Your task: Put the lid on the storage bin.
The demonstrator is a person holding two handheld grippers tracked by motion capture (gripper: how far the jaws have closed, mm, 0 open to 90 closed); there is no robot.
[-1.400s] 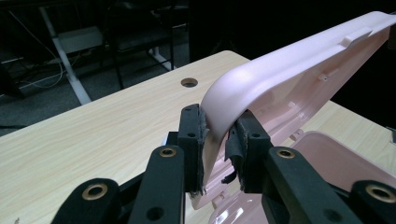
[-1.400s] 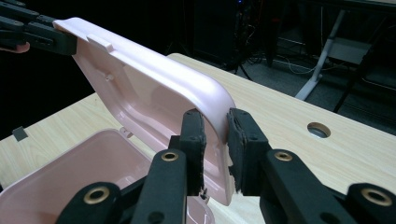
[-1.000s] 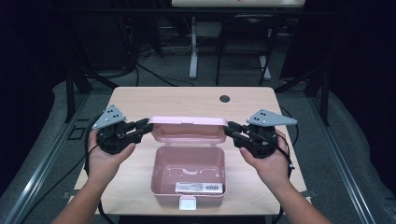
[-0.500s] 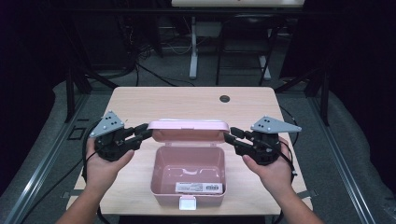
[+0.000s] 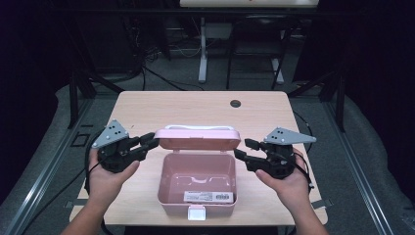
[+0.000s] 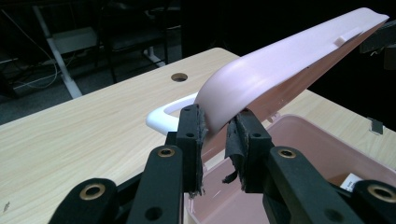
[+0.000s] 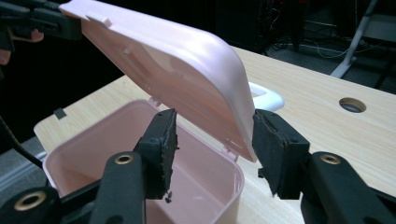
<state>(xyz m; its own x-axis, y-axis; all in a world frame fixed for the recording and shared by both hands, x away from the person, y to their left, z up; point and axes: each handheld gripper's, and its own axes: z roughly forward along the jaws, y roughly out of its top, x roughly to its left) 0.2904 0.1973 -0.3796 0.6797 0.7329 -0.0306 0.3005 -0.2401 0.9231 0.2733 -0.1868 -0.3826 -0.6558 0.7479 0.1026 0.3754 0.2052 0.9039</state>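
**Lid raised and held from one end; the other end just let go**

The pink box sits on the near half of the table, between the two hands, with its lid swung up at the far, hinged edge. The opening looks done: the inside is bare but for a label on the near wall. What seems left is to settle the lid, back to rest open or down to shut; the pictures do not say which.

The left gripper has its fingers pressed on the lid's left end, gripping the rim. The right gripper has just been opening: its fingers stand wide to either side of the lid's right end, clear of it, holding nothing.

The box's long axis runs left to right across the table. Its mouth faces up, the white latch toward the person, and the lid's white handle points away.
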